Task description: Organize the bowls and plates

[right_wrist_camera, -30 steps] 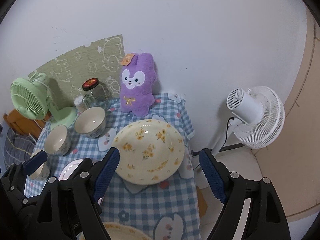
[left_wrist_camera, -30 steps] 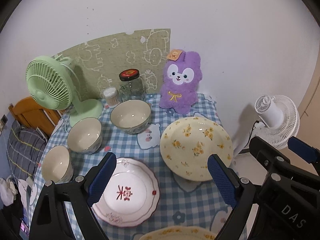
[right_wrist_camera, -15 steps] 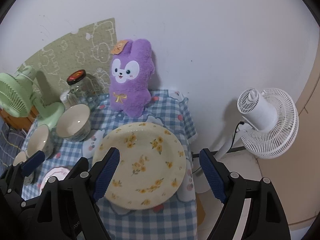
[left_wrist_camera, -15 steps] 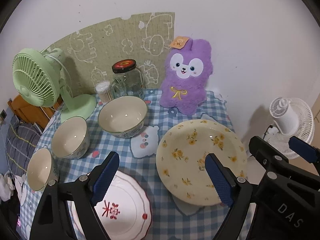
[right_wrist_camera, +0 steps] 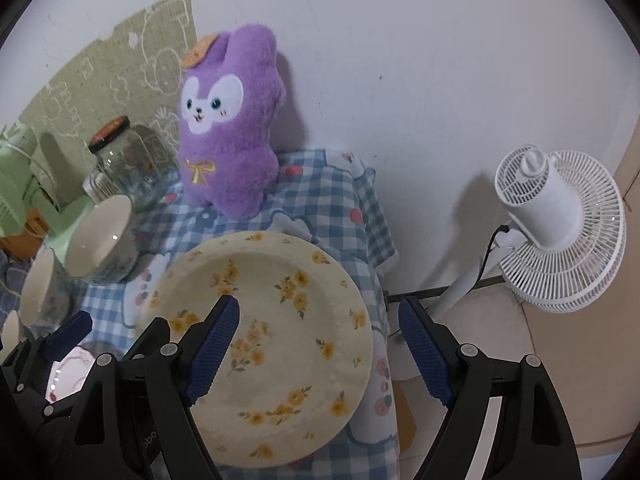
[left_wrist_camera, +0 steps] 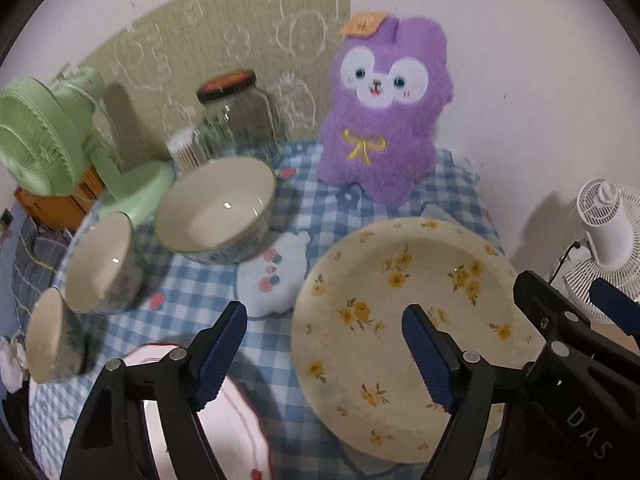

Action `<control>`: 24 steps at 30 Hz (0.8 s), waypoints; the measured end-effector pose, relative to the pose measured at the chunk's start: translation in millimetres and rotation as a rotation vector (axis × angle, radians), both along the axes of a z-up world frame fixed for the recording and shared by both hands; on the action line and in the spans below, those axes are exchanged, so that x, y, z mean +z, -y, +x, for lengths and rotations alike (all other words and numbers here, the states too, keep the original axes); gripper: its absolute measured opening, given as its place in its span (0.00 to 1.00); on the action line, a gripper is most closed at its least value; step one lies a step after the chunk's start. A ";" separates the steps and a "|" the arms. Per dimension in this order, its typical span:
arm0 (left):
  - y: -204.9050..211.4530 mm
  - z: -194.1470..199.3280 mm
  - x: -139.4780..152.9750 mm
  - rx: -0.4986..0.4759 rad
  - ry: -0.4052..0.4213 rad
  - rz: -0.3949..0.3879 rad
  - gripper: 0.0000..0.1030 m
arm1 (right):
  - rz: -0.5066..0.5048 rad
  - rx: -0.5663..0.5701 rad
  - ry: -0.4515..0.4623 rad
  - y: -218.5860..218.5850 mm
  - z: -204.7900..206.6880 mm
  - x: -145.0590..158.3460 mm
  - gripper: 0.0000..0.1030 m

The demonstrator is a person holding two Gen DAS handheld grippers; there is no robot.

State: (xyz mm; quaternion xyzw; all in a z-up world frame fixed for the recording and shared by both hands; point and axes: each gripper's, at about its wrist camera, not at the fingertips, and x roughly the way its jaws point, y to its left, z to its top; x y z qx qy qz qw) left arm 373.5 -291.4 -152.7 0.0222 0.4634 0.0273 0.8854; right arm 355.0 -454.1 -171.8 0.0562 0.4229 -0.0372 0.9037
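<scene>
A cream plate with yellow flowers (left_wrist_camera: 400, 300) lies at the right of the checked tablecloth. My left gripper (left_wrist_camera: 320, 320) hovers over its left rim. Its jaws are closing, the rim shows between them, and the pads touch nothing. My right gripper (right_wrist_camera: 318, 308) stands open over the same plate (right_wrist_camera: 272, 312), straddling its right rim. A white plate with a red pattern (left_wrist_camera: 224, 432) lies at the lower left, partly hidden by the left finger. Three bowls stand in a row at the left: large (left_wrist_camera: 216, 208), medium (left_wrist_camera: 100, 260), small (left_wrist_camera: 44, 336).
A purple plush rabbit (left_wrist_camera: 384, 120), a glass jar (left_wrist_camera: 236, 116) and a toothpick holder (left_wrist_camera: 186, 156) stand along the wall. A green desk fan (left_wrist_camera: 40, 136) is at the far left. The table's right edge drops to the floor, where a white fan (right_wrist_camera: 560, 232) stands.
Both grippers have come down and forward toward the yellow plate, which now looks larger. The left jaws have narrowed somewhat. The right jaws keep their width.
</scene>
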 end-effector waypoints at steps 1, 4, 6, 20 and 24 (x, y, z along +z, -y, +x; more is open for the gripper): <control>0.5 3.1 -5.5 0.001 -0.006 0.003 0.78 | -0.005 0.003 -0.005 -0.4 3.0 -4.4 0.82; 2.6 9.0 -15.8 0.002 -0.012 0.010 0.75 | -0.008 0.004 -0.014 0.9 8.7 -14.4 0.82; 2.5 13.5 -23.0 0.001 -0.025 0.005 0.73 | -0.004 0.000 -0.022 2.9 11.4 -20.1 0.81; -0.7 33.8 -57.5 0.012 -0.104 -0.013 0.59 | -0.009 0.009 -0.112 4.5 31.4 -57.1 0.67; -4.8 36.2 -63.4 0.025 -0.104 -0.032 0.59 | -0.010 0.014 -0.132 4.4 35.0 -64.2 0.65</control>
